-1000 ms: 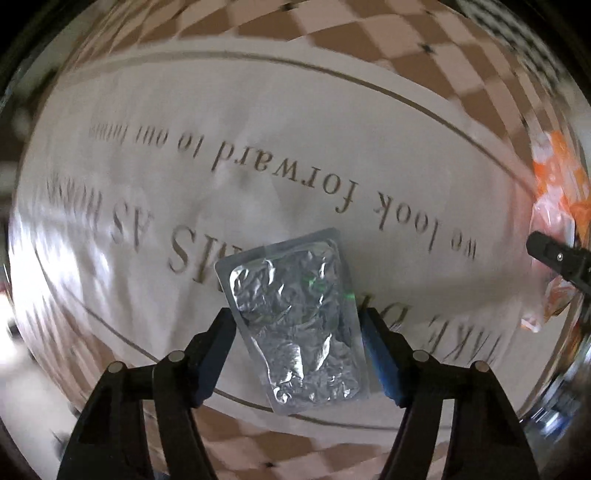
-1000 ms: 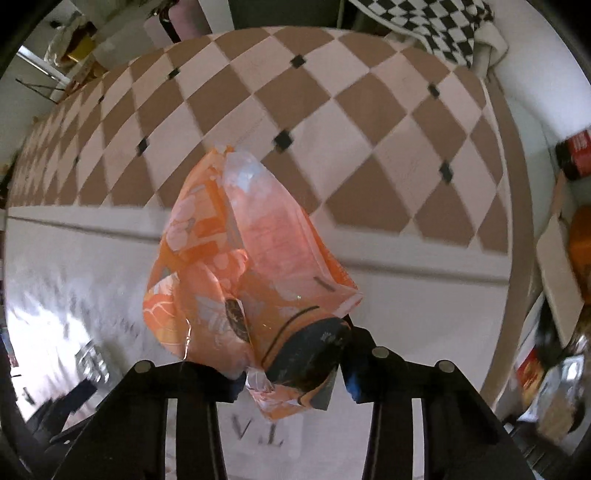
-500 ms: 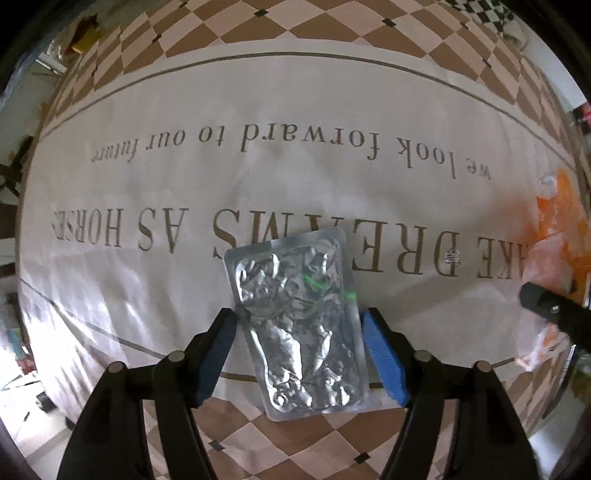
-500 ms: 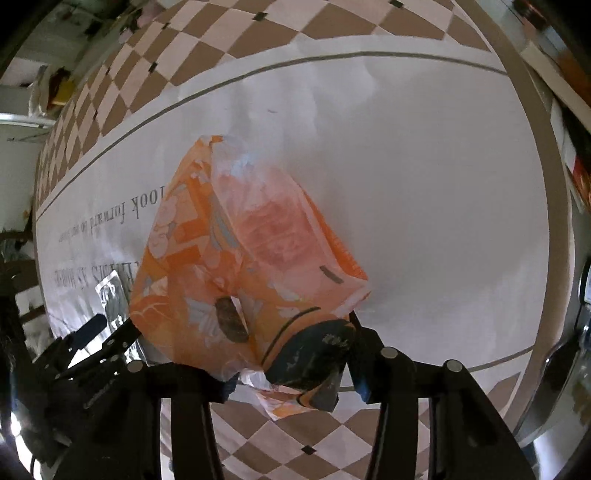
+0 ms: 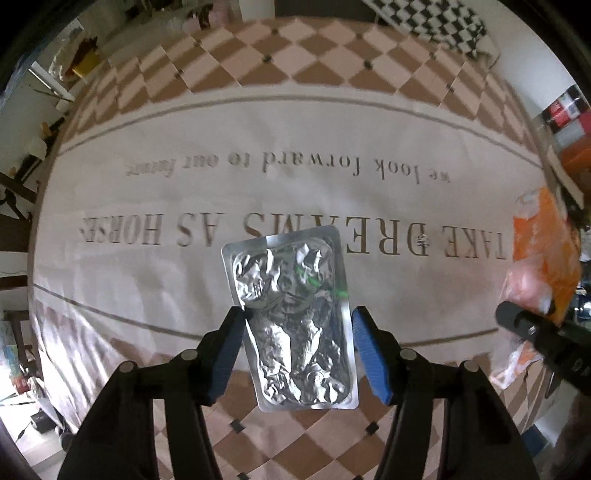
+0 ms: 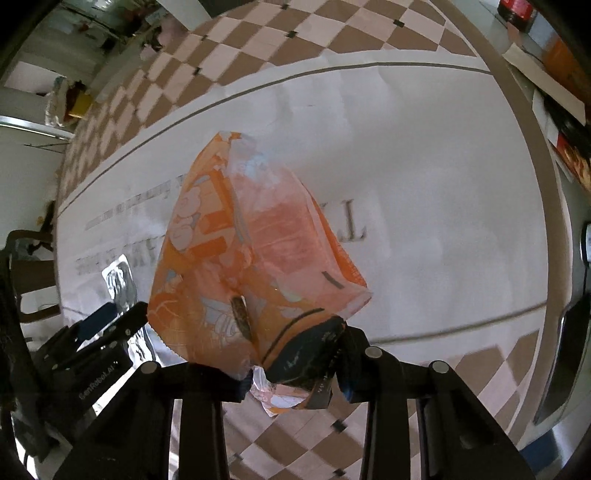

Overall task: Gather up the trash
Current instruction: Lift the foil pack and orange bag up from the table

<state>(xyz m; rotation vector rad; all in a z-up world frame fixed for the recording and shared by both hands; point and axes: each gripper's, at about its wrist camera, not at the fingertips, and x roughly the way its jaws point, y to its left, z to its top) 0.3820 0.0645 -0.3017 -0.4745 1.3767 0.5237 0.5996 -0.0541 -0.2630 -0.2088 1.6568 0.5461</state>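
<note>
A crumpled silver foil blister pack (image 5: 288, 295) hangs above the white lettered mat (image 5: 184, 288). My left gripper (image 5: 297, 325) points straight down and is shut on it, blue pads pressing its long edges. An orange and clear plastic snack bag (image 6: 258, 258) with a dark lower corner is pinched in my right gripper (image 6: 291, 373), which is shut on it. In the left wrist view the orange bag (image 5: 543, 251) and a black finger (image 5: 524, 328) of the right gripper show at the right edge. In the right wrist view the left gripper (image 6: 107, 325) and foil pack (image 6: 118, 280) sit at the lower left.
The mat lies on a brown and cream checkered surface (image 5: 303, 435). Boxes and a red can (image 6: 513, 11) stand along the right side, with a shiny metal object (image 6: 569, 332) below them. A black-and-white checked cloth (image 5: 436, 22) lies at the far top. Clutter lines the far left.
Both grippers have risen, so the mat looks smaller and farther. The right one carried the orange bag from over the checkered part to over the mat. The left pads closed in on the foil pack.
</note>
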